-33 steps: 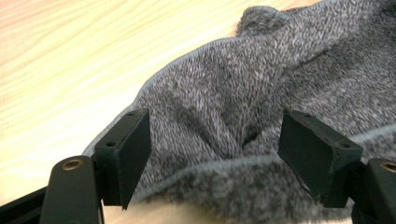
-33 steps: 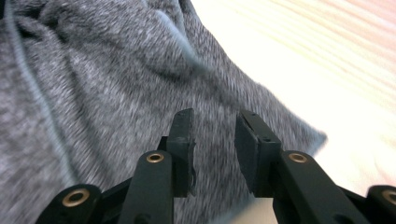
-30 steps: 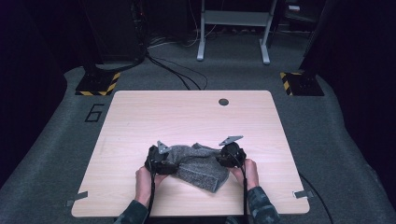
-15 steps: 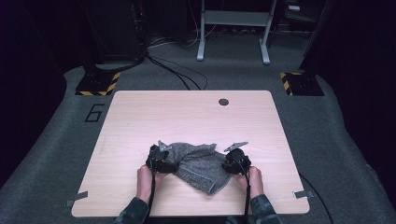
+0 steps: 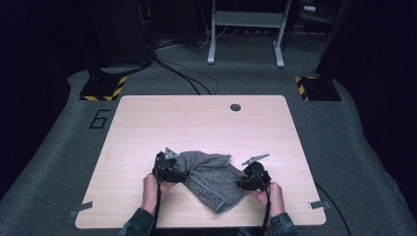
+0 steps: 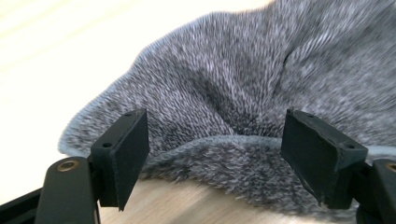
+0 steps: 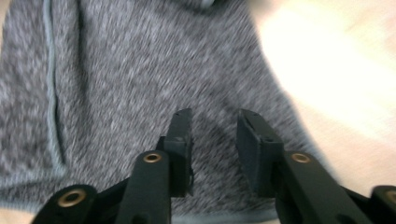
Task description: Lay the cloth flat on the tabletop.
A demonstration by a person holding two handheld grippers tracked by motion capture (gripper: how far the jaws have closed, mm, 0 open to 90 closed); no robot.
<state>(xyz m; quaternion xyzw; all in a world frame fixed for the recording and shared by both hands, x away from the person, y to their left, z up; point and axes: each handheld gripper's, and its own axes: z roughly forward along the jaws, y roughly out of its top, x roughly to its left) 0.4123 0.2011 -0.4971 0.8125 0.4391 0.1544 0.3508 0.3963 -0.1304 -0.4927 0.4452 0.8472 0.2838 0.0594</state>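
A pale wooden tabletop (image 5: pixel 206 118) was seen, and on its near half a grey knitted garment (image 5: pixel 211 179) was spread, rumpled, between the two claws. The fabric was judged soft, light and limp, likely to sag and fold wherever it was left unsupported; its bound hem was judged the firmest place to be gripped. The left claw (image 6: pixel 215 154) was held wide apart, the garment's edge lying between the jaws without being pressed. The right claw (image 7: pixel 212 140) was held over the cloth at the garment's right side, its jaws having just been opened further, a narrow gap left between them and no fabric seen pinched
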